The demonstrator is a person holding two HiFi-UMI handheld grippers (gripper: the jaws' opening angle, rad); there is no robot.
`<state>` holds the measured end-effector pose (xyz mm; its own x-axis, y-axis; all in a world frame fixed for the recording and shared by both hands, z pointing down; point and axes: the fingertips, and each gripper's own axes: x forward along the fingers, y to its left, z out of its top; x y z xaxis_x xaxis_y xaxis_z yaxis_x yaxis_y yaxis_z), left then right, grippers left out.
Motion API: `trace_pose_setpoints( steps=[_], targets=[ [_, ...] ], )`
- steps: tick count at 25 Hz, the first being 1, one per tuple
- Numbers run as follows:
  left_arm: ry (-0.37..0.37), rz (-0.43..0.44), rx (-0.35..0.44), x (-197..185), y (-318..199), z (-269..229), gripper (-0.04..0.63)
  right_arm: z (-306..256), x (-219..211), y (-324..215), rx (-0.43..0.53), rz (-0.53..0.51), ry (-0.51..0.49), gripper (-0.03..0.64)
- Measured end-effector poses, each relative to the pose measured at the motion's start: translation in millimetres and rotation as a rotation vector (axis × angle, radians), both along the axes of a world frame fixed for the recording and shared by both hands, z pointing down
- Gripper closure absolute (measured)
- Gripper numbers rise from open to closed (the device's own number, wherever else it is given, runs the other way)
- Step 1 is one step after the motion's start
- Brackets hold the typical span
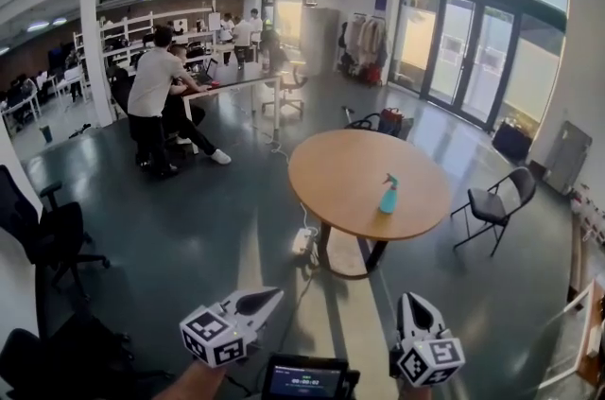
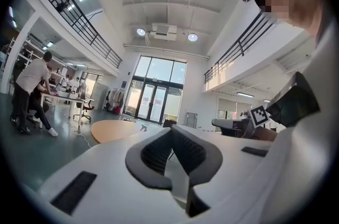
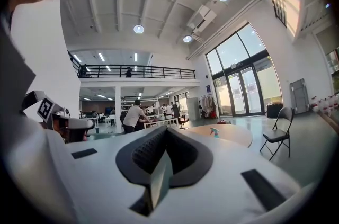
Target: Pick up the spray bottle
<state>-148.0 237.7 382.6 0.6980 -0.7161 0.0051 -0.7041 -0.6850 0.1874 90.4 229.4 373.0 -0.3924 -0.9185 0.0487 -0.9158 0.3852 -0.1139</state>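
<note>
Standing upright on the round tabletop [image 1: 331, 190], the bottle [image 1: 388, 196] looked light, stiff and of smooth plastic; its narrow neck under the trigger seemed the best hold. The left tongs [image 1: 269, 296] and right tongs [image 1: 413, 304], well apart from it, were closed together, holding nothing. Its fill level was too small to tell.

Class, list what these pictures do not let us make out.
- Spray bottle: label and fill level too small, all views.
- Round table: its foot, head view, partly hidden by the tabletop.
- Hands behind left gripper and right gripper: head view, cut off by the bottom edge.
</note>
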Motion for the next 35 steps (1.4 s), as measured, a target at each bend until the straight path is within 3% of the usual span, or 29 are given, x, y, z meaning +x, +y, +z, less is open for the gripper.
trace_pose_setpoints(
  steps=[17,26,35],
  targets=[
    [-0.049,-0.045,-0.021,84,-67,2,0.594,11,76,-72,-0.009,-0.061,-0.032,0.614],
    [-0.038,-0.015,-0.024,95,-99,4,0.595,18,78,-100,-0.029,-0.046,-0.027,0.614],
    [0.006,-0.007,-0.022,63,-159,4,0.595,12,54,-154,-0.03,-0.017,0.021,0.614]
  ],
)
